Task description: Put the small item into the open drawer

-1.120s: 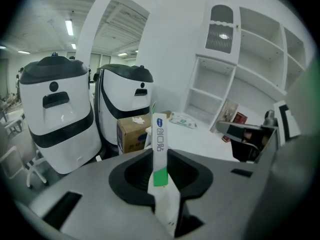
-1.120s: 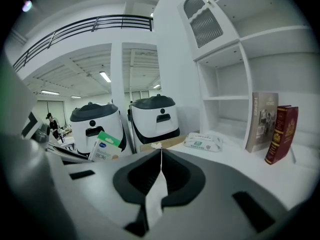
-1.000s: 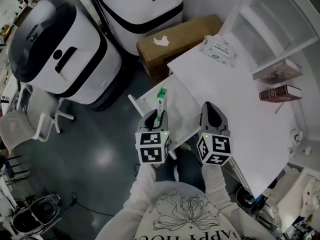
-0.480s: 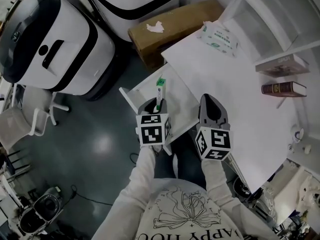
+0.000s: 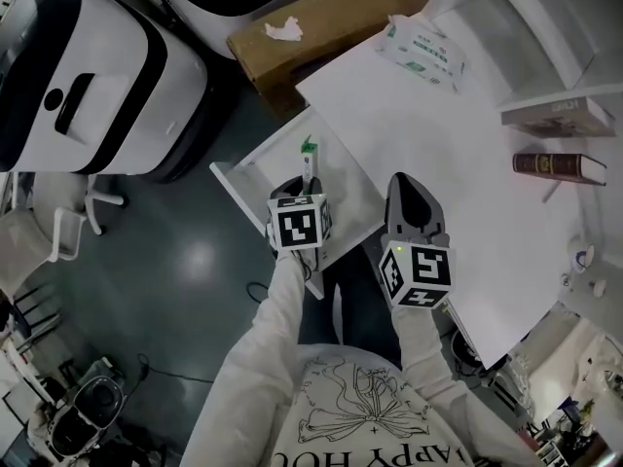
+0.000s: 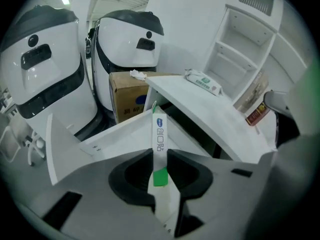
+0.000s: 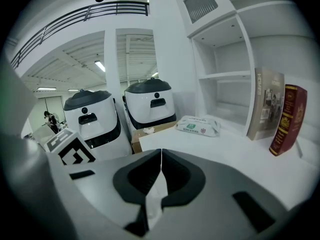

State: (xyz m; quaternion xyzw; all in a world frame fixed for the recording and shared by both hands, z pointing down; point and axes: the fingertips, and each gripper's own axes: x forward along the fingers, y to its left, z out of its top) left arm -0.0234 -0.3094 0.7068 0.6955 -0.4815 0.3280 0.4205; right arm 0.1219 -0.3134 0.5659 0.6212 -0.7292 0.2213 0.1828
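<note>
The small item is a slim white tube with a green band (image 5: pixel 308 159) (image 6: pixel 159 139). My left gripper (image 5: pixel 305 185) (image 6: pixel 159 156) is shut on its lower part, so the tube sticks out forward past the jaws. It hangs over the open white drawer (image 5: pixel 251 168) (image 6: pixel 112 139), which is pulled out from under the white desk (image 5: pixel 458 154). My right gripper (image 5: pixel 405 188) (image 7: pixel 160 156) hovers over the desk's near edge, to the right of the drawer. Its jaws are shut with nothing between them.
A pack of wipes (image 5: pixel 425 47) (image 7: pixel 198 125) lies at the desk's far side. Books (image 5: pixel 560 166) (image 7: pixel 285 120) stand by a white shelf unit (image 5: pixel 545 27). Beyond the drawer are a cardboard box (image 5: pixel 321 17) and large white-and-black machines (image 5: pixel 88 76) on a dark floor.
My left gripper has carried the tube forward, further over the open drawer. The right gripper has stayed at the desk edge. The head view has shifted a little.
</note>
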